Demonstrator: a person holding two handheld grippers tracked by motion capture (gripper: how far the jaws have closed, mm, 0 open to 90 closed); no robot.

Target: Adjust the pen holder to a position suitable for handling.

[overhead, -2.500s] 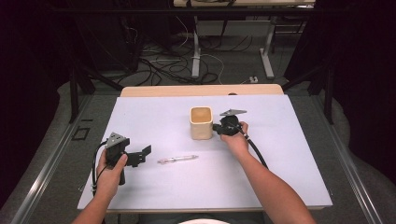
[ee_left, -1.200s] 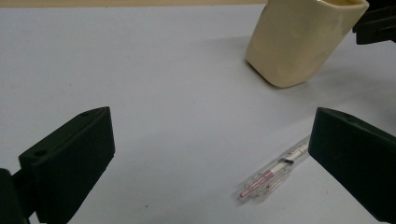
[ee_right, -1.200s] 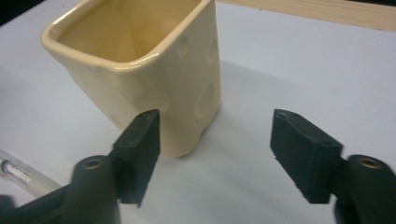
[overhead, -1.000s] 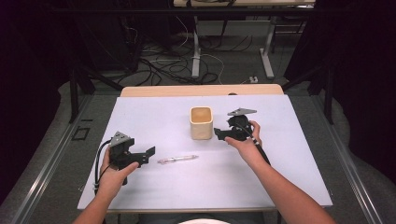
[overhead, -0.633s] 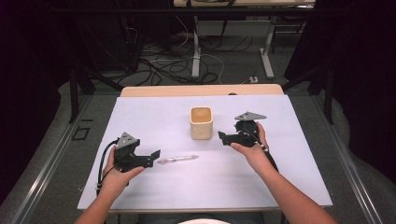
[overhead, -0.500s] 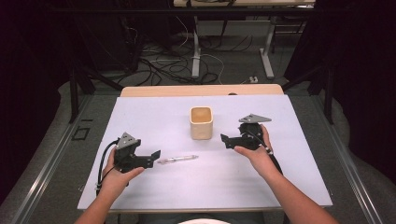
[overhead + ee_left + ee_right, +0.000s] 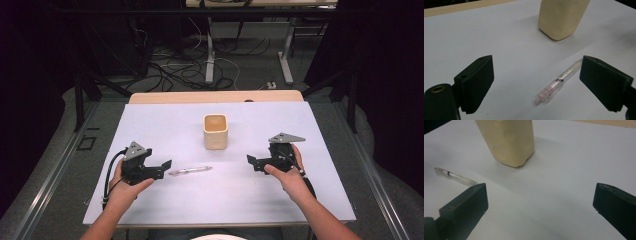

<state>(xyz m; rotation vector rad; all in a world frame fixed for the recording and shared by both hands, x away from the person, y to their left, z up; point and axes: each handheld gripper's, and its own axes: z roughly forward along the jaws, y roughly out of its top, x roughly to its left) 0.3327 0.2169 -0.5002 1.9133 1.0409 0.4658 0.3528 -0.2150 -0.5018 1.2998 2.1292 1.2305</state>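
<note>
A clear pen with a red core lies flat on the white table, in front of a cream square cup. My left gripper sits at the pen's left end. In the left gripper view the pen lies on the table between the jaws of my left gripper, and neither pad touches it. Those jaws have just been closing a little and still stand wide. My right gripper hovers right of the pen, clear of the cup. Its jaws have just been opening, and my right gripper holds nothing.
A wooden strip runs along the table's far edge. Beyond it lie cables on the floor and the legs of other desks. A black cable trails from the left gripper.
My right gripper has drawn away from beside the cup, toward me and to the right. My left gripper has moved up to the pen's left end.
</note>
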